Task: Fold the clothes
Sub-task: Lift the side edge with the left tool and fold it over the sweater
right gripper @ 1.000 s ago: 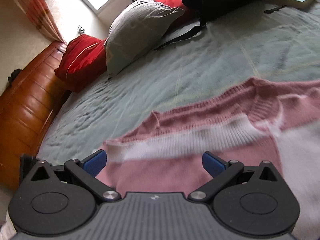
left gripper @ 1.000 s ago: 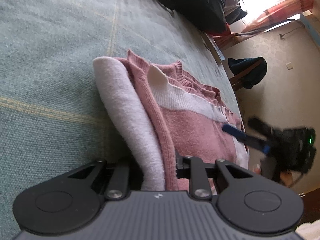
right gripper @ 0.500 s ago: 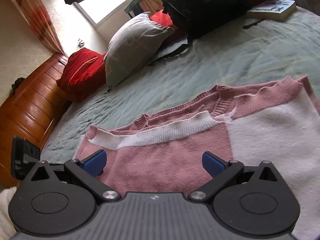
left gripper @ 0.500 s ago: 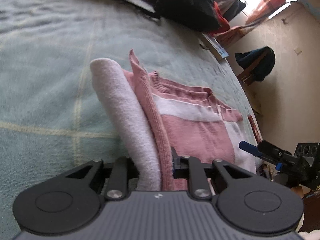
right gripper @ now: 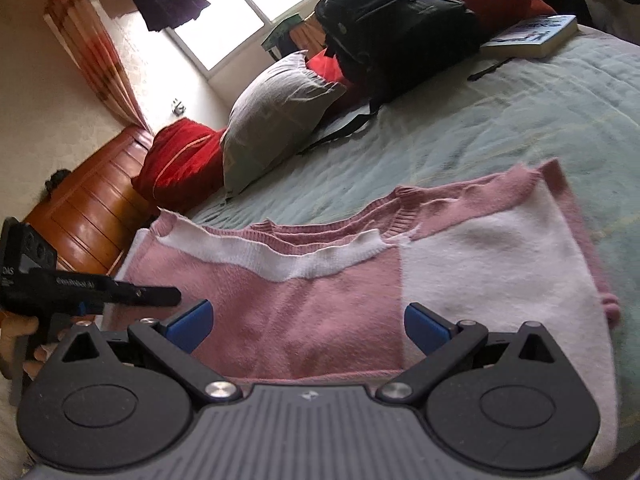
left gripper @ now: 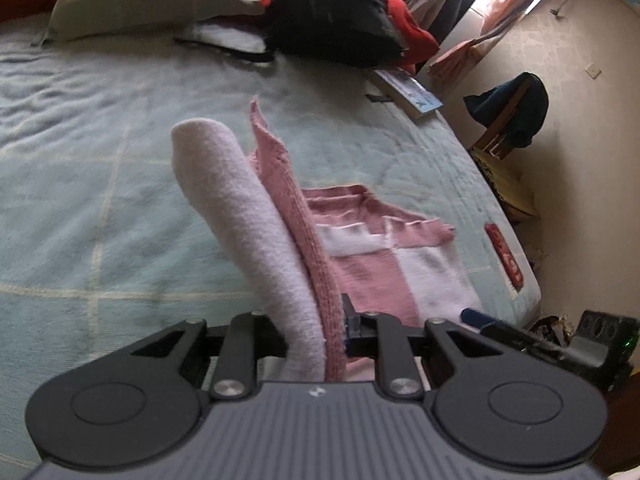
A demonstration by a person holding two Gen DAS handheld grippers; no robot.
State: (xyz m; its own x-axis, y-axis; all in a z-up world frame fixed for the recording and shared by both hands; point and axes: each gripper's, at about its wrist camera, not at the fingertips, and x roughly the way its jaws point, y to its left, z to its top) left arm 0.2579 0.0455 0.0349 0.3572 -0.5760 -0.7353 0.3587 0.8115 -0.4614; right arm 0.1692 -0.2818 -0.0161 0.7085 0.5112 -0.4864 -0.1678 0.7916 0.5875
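Green quilted bedding (right gripper: 500, 120) carries your pink-and-white sweater (right gripper: 320, 300), its body flat near the bed's edge while your left gripper (left gripper: 320, 328) pinches a doubled edge, white layer against pink, and holds it up off the bed. Your right gripper (right gripper: 306, 320) hovers at the near hem with its blue pads wide apart and nothing between them. I'd judge the two pinched layers could slip apart or the fold land skewed if you swing across fast; the only container, a black backpack (right gripper: 392, 28), sits shut by the pillows, contents hidden.
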